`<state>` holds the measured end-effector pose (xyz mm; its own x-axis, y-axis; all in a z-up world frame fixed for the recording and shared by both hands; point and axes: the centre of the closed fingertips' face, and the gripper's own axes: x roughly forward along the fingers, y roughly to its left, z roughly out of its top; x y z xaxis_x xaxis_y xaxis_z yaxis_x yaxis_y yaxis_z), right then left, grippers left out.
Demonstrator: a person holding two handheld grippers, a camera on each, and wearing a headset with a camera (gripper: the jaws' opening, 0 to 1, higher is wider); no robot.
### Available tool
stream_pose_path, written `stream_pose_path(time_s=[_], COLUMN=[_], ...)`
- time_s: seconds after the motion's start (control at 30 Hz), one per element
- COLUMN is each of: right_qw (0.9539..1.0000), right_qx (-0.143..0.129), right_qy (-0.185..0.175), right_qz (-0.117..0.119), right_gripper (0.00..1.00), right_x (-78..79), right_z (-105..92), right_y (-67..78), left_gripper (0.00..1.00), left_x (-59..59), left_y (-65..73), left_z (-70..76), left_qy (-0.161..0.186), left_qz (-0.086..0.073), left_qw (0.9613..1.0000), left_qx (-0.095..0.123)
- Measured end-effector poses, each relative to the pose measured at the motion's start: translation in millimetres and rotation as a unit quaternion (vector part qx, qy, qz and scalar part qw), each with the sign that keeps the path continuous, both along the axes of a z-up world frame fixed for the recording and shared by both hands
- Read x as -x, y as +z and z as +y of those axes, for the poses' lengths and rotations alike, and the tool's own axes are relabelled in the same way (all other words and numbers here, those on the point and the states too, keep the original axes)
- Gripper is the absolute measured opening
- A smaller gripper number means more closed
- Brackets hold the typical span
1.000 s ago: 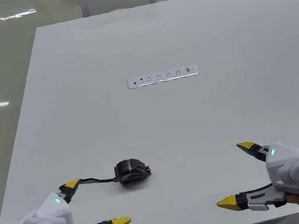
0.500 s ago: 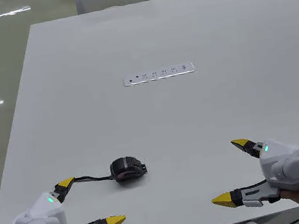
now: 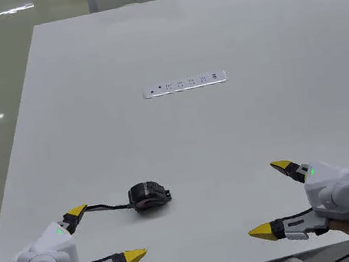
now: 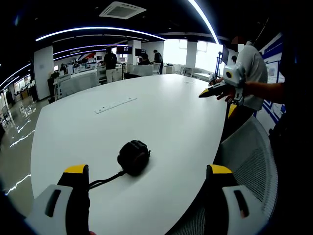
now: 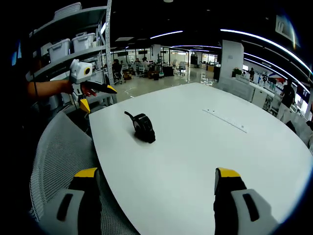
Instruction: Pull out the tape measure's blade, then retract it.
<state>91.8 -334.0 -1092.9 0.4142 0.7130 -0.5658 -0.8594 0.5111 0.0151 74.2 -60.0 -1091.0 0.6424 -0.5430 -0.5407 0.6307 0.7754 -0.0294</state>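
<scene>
Nearest the person, the left gripper (image 3: 106,233) is held just this side of the tape measure (image 3: 148,196). Its yellow-tipped jaws are spread wide apart, with nothing between them. One jaw tip is seen close to the end of the black strap (image 3: 107,209) that trails from the tape measure's case, though whether the two touch cannot be told. The right gripper (image 3: 269,198) is held well apart from the tape measure, off to its right, and its jaws are likewise spread wide and empty.

The tape measure is seen lying on the white table (image 3: 228,136), near the front edge, with its case closed up and no blade drawn out. In both gripper views it is framed between that gripper's own jaws, some way ahead of them and untouched. Far beyond the tape measure, a white power strip (image 3: 184,84) is set flat on the table.

The task is judged to be at its very start: nothing is grasped, the blade is not yet pulled out, and so the retraction is also left to do. It is expected that the case will have to be pinned or gripped by one gripper while the blade's hook is caught by the other
</scene>
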Motion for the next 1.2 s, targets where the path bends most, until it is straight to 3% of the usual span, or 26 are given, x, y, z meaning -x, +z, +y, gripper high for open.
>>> stream_pose_path(time_s=[0.7,0.87,1.2], right_qw=[0.9996,0.9991,0.9971], right_qx=[0.015,0.019,0.03], right_qy=[0.023,0.038,0.07], right_qz=[0.0,0.004,-0.005], right_gripper=[0.94,0.93,0.86], right_x=[-8.5,-9.3,-17.1], right_z=[-0.8,1.1,6.4], right_y=[-8.6,-13.2,-18.3], left_gripper=[0.96,0.88,0.83], left_x=[-15.9,-20.1,-29.3], left_y=[-8.5,-12.6,-24.8], left_z=[-2.1,-4.2,-6.8], left_qy=[-0.025,-0.041,-0.066], left_qz=[0.003,0.006,0.016], left_qw=[0.9994,0.9986,0.9962], left_qx=[-0.023,-0.032,-0.055])
